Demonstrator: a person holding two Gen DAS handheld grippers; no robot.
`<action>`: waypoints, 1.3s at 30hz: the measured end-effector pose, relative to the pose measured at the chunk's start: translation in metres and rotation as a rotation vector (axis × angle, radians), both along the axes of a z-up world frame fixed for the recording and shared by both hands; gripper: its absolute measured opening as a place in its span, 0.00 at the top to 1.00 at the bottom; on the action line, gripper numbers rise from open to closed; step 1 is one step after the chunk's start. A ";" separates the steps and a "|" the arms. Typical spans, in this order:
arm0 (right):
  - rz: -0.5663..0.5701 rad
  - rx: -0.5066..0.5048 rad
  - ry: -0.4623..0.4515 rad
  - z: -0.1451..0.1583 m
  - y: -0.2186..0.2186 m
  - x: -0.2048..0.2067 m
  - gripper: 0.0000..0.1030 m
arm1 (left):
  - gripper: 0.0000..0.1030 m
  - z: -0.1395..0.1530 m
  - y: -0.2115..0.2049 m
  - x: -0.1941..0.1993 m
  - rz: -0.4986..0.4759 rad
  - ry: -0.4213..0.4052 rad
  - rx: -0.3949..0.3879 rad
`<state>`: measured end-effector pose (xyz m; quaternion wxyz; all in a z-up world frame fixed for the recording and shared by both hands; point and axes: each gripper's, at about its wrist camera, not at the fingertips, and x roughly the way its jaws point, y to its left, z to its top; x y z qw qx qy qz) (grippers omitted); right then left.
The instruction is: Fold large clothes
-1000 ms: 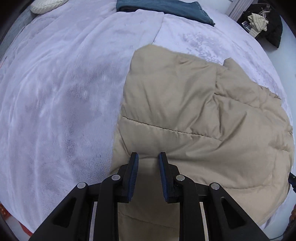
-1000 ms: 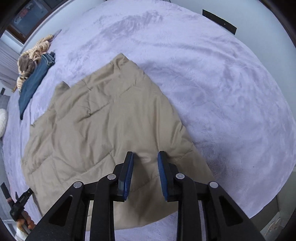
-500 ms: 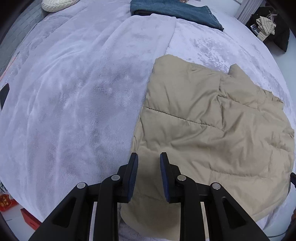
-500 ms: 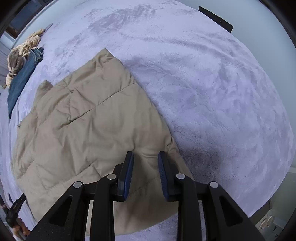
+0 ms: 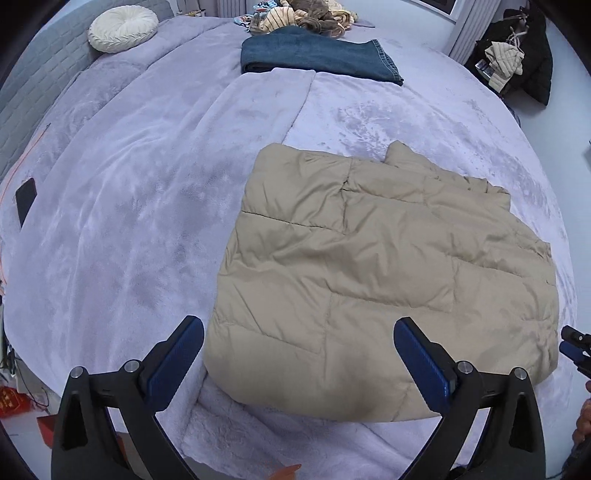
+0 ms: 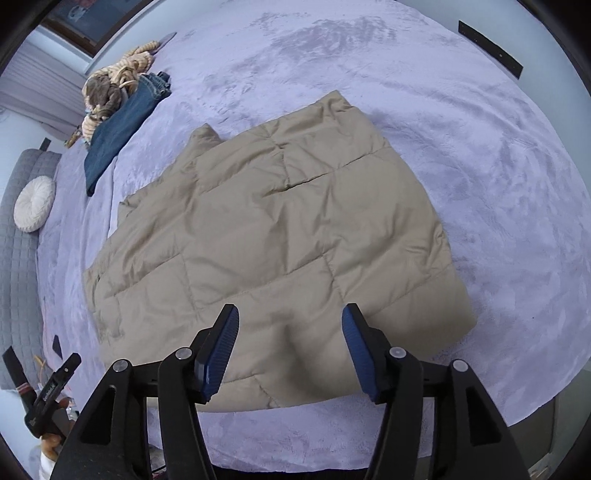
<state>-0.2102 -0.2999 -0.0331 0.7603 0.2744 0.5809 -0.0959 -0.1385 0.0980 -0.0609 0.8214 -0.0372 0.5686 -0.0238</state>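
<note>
Lying flat: puffy quilted tan jacket (image 5: 384, 280).

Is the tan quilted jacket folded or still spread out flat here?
Folded. The tan jacket lies on the bed as a compact rectangular bundle, no sleeves sticking out, a doubled edge nearest the open right gripper.

I counted one tan quilted jacket (image 5: 384, 280), one pair of folded jeans (image 5: 317, 55), one round white cushion (image 5: 122, 27), and one black phone (image 5: 26, 201).
</note>
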 end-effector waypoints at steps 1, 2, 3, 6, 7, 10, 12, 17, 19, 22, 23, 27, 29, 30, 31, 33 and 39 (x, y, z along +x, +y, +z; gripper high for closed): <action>0.013 0.003 -0.002 0.000 0.003 -0.001 0.32 | 0.00 0.002 -0.003 -0.003 0.000 0.004 0.002; 0.024 0.006 -0.003 0.001 0.005 -0.003 0.30 | 0.00 0.003 -0.006 -0.007 -0.001 0.006 0.008; 0.032 0.010 -0.004 -0.001 0.006 -0.003 0.25 | 0.00 0.005 -0.009 -0.011 -0.001 0.009 0.016; 0.057 0.025 -0.002 -0.003 0.010 -0.009 0.22 | 0.00 0.010 -0.011 -0.025 -0.001 0.015 0.031; 0.066 0.034 -0.001 -0.004 0.012 -0.013 0.21 | 0.00 0.012 -0.012 -0.030 -0.001 0.016 0.035; 0.091 0.060 -0.001 -0.008 0.017 -0.020 0.20 | 0.00 0.017 -0.014 -0.045 -0.001 0.020 0.045; 0.108 0.074 0.001 -0.010 0.023 -0.026 0.20 | 0.00 0.018 -0.014 -0.051 -0.002 0.022 0.049; 0.133 0.076 -0.022 -0.006 0.036 -0.030 0.00 | 0.00 0.014 -0.009 -0.050 -0.005 0.035 0.051; 0.137 0.076 -0.026 -0.005 0.043 -0.027 0.00 | 0.00 0.014 -0.005 -0.047 -0.009 0.031 0.047; 0.141 0.077 -0.004 -0.009 0.060 -0.017 0.00 | 0.00 0.009 0.007 -0.038 -0.021 0.037 0.033; 0.142 0.076 0.004 -0.011 0.066 -0.013 0.00 | 0.00 0.006 0.013 -0.033 -0.028 0.042 0.026; 0.135 0.076 0.036 -0.019 0.097 0.002 0.00 | 0.00 -0.007 0.040 -0.011 -0.046 0.071 0.014; 0.138 0.076 0.048 -0.022 0.113 0.010 0.00 | 0.00 -0.015 0.052 0.001 -0.065 0.095 -0.019; 0.137 0.074 0.052 -0.024 0.118 0.013 0.00 | 0.00 -0.018 0.057 0.007 -0.070 0.106 -0.027; 0.131 0.075 0.058 -0.026 0.126 0.018 0.00 | 0.00 -0.023 0.062 0.013 -0.075 0.115 -0.033; 0.124 0.087 0.068 -0.028 0.136 0.023 0.00 | 0.00 -0.030 0.071 0.024 -0.094 0.128 -0.050; 0.129 0.172 0.098 -0.042 0.168 0.036 0.00 | 0.00 -0.057 0.091 0.051 -0.128 0.167 -0.146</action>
